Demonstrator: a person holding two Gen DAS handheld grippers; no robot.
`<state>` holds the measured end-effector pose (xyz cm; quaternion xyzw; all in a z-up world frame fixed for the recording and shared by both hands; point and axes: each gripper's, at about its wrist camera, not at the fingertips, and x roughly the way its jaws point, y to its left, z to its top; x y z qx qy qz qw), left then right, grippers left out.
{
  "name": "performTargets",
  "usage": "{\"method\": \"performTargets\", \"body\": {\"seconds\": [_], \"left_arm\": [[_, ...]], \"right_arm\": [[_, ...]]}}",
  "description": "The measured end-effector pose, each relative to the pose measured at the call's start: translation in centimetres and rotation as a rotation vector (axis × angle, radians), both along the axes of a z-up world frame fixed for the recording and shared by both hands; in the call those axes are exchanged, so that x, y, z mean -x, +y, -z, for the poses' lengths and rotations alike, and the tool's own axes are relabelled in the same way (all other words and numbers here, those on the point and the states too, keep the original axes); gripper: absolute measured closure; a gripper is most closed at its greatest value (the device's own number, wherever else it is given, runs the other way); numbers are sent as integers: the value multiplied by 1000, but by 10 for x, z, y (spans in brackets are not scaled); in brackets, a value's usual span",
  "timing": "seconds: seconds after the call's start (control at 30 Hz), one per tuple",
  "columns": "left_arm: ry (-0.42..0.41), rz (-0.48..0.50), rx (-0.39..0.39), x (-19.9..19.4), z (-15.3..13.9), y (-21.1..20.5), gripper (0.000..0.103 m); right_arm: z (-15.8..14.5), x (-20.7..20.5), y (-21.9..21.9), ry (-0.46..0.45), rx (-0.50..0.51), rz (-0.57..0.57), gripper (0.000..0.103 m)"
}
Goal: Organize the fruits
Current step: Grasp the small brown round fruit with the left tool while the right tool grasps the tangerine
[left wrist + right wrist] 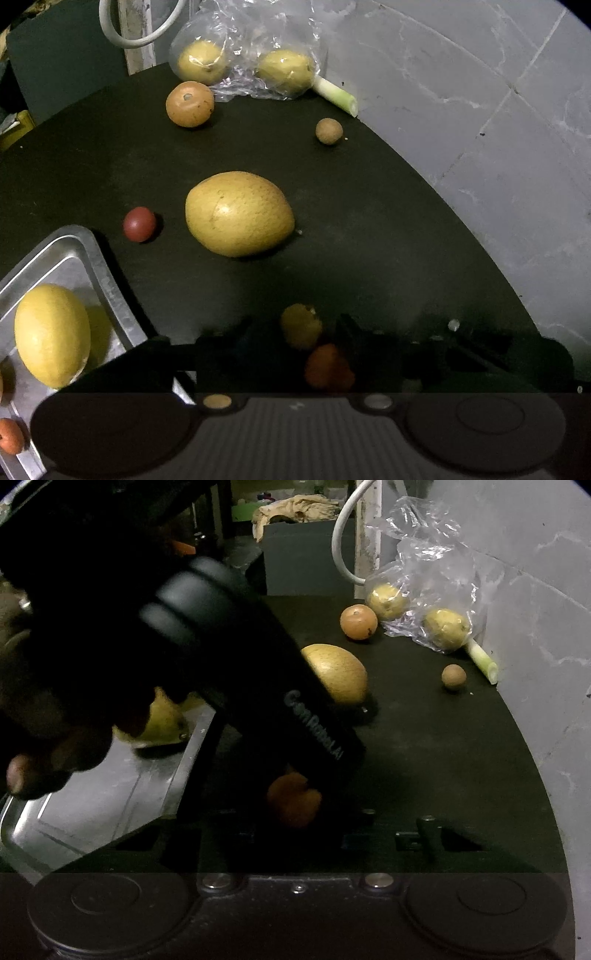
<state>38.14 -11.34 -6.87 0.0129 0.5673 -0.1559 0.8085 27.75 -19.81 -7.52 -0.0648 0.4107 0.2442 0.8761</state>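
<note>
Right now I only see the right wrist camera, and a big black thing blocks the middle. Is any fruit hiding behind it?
Observer: Yes. A small red fruit sits on the table, left of the big yellow fruit.
Operator: Is it inside the tray?
Observer: No. It lies just beyond the tray's corner, apart from the rim.
Operator: What else is in the tray besides the yellow fruit?
Observer: A small orange piece, nearer the camera than the yellow fruit.
</note>
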Motion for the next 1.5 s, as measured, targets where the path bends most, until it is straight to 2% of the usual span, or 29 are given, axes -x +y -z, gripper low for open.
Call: {"method": "performTargets", "body": {"seconds": [0.1, 0.3, 0.63, 1.03, 1.33, 1.5], "left_arm": [[1, 1, -2, 0, 0, 1, 66], [3, -22, 6, 0, 2, 6, 75], [-2, -31, 15, 6, 0, 9, 75], [-30, -34, 75, 41, -14, 24, 75], [-35, -70, 124, 78, -23, 51, 75], [-53, -129, 171, 100, -31, 76, 75]], "right_arm": [[0, 4, 0, -4, 9, -5, 70], [-1, 8, -1, 1, 13, 8, 71], [-6, 21, -7, 20, 19, 53, 71], [-17, 46, -16, 43, 22, 131, 71], [-27, 64, -6, 39, 49, 146, 72], [-35, 72, 1, 37, 66, 142, 72]]}}
